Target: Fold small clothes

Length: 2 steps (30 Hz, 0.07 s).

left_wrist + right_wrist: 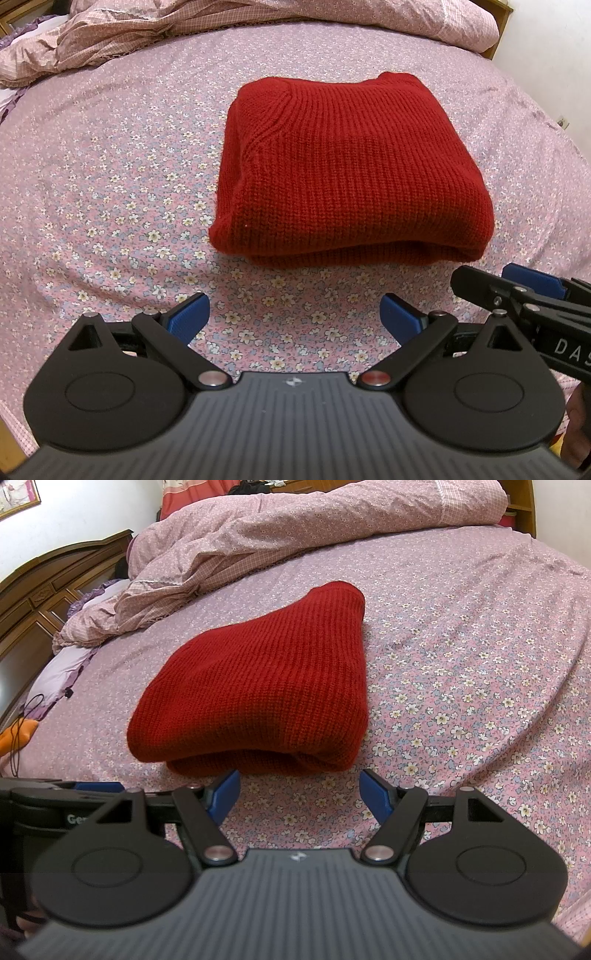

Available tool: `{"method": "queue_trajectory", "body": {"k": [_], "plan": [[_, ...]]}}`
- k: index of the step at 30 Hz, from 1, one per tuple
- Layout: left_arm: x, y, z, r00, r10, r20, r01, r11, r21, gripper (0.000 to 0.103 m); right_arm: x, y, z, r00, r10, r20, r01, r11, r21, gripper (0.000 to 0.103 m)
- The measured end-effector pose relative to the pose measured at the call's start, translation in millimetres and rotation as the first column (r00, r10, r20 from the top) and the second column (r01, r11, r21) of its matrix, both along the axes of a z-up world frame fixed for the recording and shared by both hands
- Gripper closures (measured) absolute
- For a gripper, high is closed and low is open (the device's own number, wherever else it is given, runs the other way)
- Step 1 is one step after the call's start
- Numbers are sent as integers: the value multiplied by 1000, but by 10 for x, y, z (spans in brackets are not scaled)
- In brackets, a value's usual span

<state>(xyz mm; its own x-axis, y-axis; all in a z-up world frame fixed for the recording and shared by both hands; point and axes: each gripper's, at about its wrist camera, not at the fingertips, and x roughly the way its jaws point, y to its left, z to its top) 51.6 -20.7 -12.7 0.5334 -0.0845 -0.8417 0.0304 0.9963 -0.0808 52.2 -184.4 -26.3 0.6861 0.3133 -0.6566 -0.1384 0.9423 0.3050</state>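
A red knitted sweater (343, 162) lies folded into a thick rectangle on the flowered bed sheet (110, 192); it also shows in the right wrist view (258, 686). My left gripper (294, 315) is open and empty, a little short of the sweater's near edge. My right gripper (298, 792) is open and empty, just in front of the sweater's near folded edge. The right gripper also shows at the right of the left wrist view (517, 288), and part of the left gripper shows at the left of the right wrist view (55, 801).
A crumpled pink duvet (295, 524) lies heaped along the far side of the bed. A wooden headboard (44, 587), a lilac pillow (59, 672) and an orange object with a black cord (18, 734) are at the left.
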Motion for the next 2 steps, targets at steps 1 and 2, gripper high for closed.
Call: {"method": "queue_trajectory", "body": {"k": [1,2], "plan": [[0,-1,0,1000,0,0,0,1000,0,3,-4,2,0,1000,0,0,0,1000,0,30],[0,-3,1,1000,-1,0,1,1000,2,3,-4,2,0,1000,0,0,0,1000,0,30]]}}
